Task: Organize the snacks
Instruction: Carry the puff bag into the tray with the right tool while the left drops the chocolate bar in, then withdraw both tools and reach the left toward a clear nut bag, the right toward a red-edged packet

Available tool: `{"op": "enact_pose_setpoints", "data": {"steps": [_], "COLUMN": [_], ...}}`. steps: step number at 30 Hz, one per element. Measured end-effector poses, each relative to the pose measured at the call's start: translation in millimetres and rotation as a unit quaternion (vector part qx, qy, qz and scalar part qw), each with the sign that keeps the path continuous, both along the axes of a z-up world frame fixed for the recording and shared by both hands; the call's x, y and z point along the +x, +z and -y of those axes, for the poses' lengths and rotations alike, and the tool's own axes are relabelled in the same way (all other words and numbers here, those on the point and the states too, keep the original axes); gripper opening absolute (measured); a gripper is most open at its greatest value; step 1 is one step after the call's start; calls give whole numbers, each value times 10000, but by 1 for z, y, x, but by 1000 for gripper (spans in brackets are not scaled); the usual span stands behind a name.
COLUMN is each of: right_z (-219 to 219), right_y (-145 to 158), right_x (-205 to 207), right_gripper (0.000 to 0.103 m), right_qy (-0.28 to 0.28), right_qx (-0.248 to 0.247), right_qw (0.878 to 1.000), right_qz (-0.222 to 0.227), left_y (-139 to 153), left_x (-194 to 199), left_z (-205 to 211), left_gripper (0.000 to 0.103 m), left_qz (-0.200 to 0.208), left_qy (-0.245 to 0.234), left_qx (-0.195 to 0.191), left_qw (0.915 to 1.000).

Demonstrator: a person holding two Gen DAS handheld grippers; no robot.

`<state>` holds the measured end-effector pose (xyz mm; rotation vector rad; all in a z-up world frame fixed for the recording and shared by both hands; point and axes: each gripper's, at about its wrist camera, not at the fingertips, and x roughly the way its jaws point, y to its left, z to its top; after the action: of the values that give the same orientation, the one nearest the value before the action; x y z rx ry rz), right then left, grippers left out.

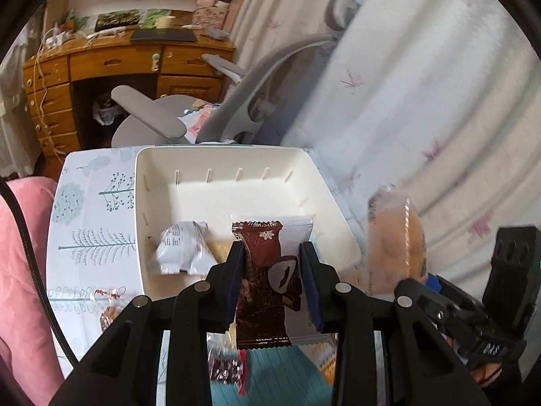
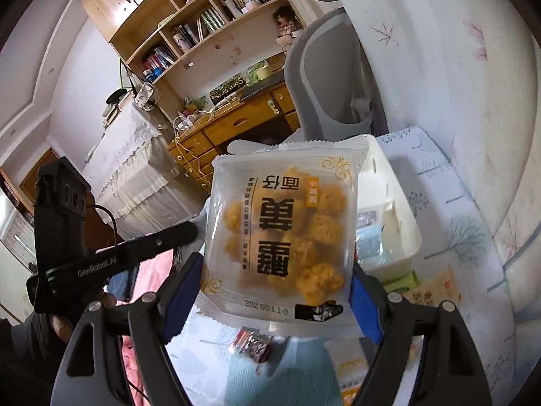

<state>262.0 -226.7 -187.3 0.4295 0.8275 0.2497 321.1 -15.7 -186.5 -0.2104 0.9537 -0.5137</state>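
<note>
The left gripper points forward and slightly down, its two black fingers with blue pads closed on a dark brown snack packet that stands upright between them. The right gripper is raised and tilted upward, its blue-padded fingers pressed against the two side edges of a clear pack of yellow fried snacks, held flat toward the camera. In the left wrist view the right gripper's body sits just to the right, level with the left one. A bare fingertip, probably of the person's left hand, shows under the left gripper's handle.
</note>
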Motion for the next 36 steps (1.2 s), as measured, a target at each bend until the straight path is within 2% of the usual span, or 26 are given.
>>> {"op": "enact_pose_setpoints", "data": {"steps": [9,10,12,13,16,19,27,30,36], "right_z": [9,9,8,8,12,11,-2,-11,-26], "right_y": [-13,-17,-20,-24,-29,-30,-11,-1,17], "right_x": [33,37,42,45,48,50,25,6,-42], "right_gripper": [82,83,84,84,89,91,91,91,91], "right_qy": [-100,-103,-105,-135,-202,-235,-468,-741,-987], "right_qx": [-255,-273,-356,-406,-261,-341,-223,-415,-355], "right_qw": [9996,9996,9993,9990,9992,9986,9984,9959,9943], "right_qz": [-11,-42,-108,-153,-234,-315,-207,-304,-174], "left_y": [-16,-18,-19,-19,-19,-18,2,13,30], "left_x": [37,41,45,45,44,42,7,-14,-62], "left_z": [12,14,16,17,15,9,-14,-23,-46], "left_gripper": [33,36,53,65,71,75,80,80,83], "left_qz": [-222,-262,-246,-204,-246,-389,-400,-286,-99], "left_qy": [195,205,194,183,256,293,152,-4,-124], "left_qx": [-74,-59,-46,-17,66,65,171,204,223], "left_qw": [9995,9994,9995,9996,9993,9988,9989,9994,9996]}}
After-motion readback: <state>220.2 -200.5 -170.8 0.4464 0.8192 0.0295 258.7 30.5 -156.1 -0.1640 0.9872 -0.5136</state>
